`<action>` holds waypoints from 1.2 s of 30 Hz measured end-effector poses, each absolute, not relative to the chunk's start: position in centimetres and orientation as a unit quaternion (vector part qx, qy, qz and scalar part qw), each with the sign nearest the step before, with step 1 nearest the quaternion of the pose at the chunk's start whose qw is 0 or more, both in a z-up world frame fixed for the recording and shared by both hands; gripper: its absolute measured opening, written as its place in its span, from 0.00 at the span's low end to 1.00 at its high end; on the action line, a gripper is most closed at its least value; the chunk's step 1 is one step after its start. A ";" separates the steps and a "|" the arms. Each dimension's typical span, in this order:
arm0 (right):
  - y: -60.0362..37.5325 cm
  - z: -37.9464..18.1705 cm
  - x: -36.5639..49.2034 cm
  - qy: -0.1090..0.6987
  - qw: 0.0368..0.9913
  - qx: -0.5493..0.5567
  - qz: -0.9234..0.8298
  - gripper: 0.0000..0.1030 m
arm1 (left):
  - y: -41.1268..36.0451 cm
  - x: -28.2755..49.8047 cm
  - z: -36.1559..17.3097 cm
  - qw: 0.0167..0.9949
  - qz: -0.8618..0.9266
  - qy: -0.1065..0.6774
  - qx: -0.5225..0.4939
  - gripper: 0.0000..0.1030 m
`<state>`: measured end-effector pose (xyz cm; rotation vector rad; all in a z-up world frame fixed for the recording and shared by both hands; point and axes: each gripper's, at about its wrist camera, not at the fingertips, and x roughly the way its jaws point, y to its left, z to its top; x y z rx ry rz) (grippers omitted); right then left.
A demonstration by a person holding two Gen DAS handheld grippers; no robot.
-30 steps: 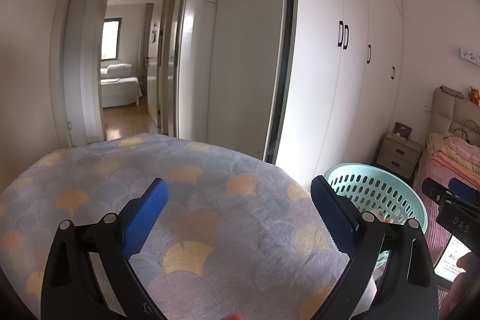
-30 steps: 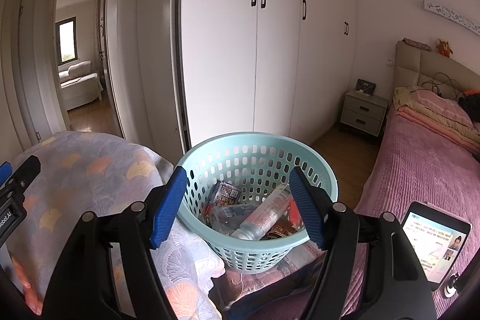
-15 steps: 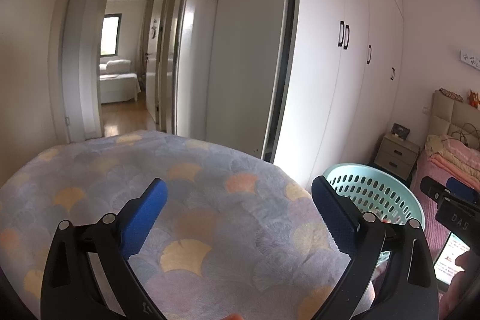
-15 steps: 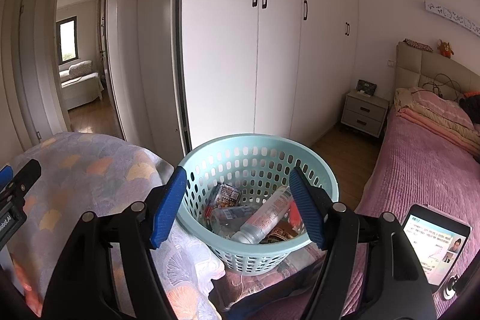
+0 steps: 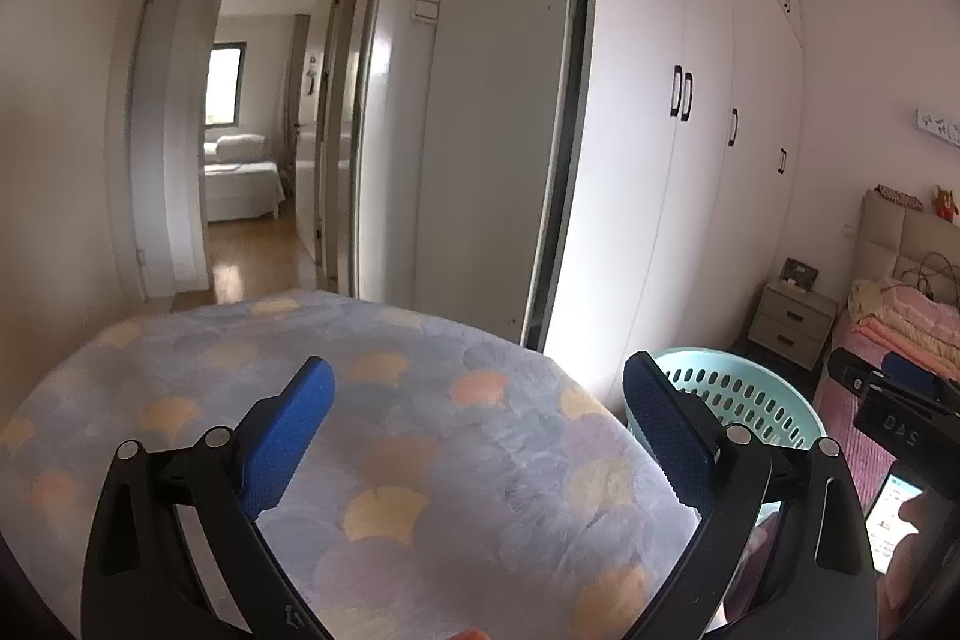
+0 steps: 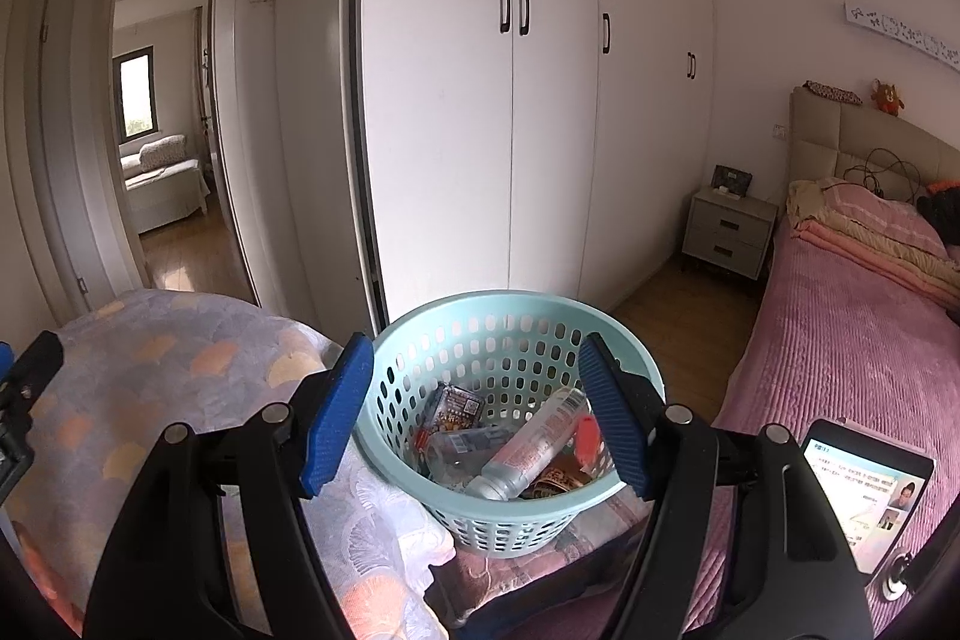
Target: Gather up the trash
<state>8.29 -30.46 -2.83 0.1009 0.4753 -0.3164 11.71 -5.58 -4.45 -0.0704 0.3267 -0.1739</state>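
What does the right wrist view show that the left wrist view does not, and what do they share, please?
Only the right wrist view looks into the basket, showing the bottle and wrappers. Only the left wrist view shows the patterned quilt spread wide, bare between the open left gripper fingers. Both show the basket, wardrobe, nightstand and pink bed.

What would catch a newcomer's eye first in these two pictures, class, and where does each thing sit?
First, the pale turquoise basket in the middle of the right wrist view, holding a plastic bottle and crumpled wrappers. Next, the scallop-patterned blanket filling the lower half of the left wrist view, with nothing lying on its visible part. Behind both rises a tall white wardrobe.
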 end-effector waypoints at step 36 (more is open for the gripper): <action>-28.0 -2.5 7.6 0.234 0.962 0.040 -0.136 0.65 | -3.3 8.2 -2.3 0.986 -0.058 0.157 -0.010 0.92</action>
